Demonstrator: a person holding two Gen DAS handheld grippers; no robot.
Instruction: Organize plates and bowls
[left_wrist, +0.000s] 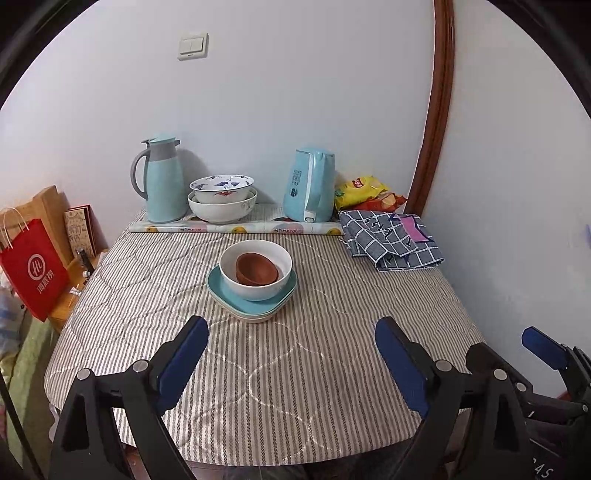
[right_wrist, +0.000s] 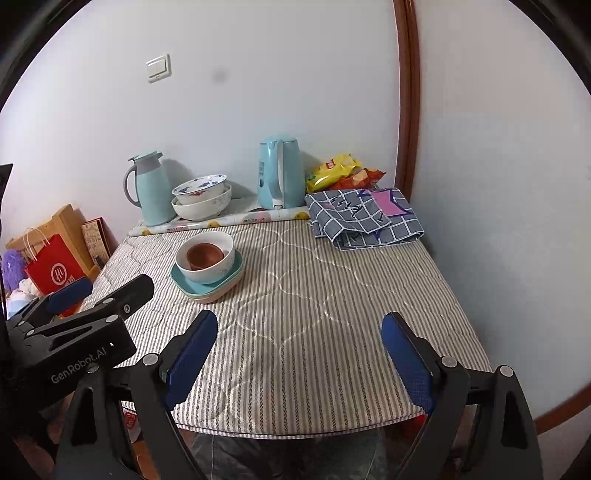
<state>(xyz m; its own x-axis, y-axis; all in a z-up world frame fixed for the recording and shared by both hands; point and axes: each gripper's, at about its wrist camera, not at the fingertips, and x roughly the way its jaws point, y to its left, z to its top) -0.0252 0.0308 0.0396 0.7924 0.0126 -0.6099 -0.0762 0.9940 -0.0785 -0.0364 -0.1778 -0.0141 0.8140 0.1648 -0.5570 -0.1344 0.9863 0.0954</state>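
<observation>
A brown bowl (left_wrist: 256, 268) sits inside a white bowl (left_wrist: 255, 274), which stands on a teal plate (left_wrist: 255, 301) stacked on a cream plate, mid-table. The stack also shows in the right wrist view: brown bowl (right_wrist: 205, 255), white bowl (right_wrist: 205, 263), teal plate (right_wrist: 207, 282). Two more nested bowls (left_wrist: 222, 197) stand at the back by the wall, also visible in the right wrist view (right_wrist: 201, 199). My left gripper (left_wrist: 291, 354) is open and empty, near the front edge, short of the stack. My right gripper (right_wrist: 299, 350) is open and empty, to the right of it.
A teal thermos jug (left_wrist: 162, 179), a blue kettle (left_wrist: 310, 184), snack bags (left_wrist: 364, 192) and a folded checked cloth (left_wrist: 391, 238) line the back and right of the striped table (left_wrist: 295, 369). A red paper bag (left_wrist: 33, 267) stands left of the table. Walls close in behind and right.
</observation>
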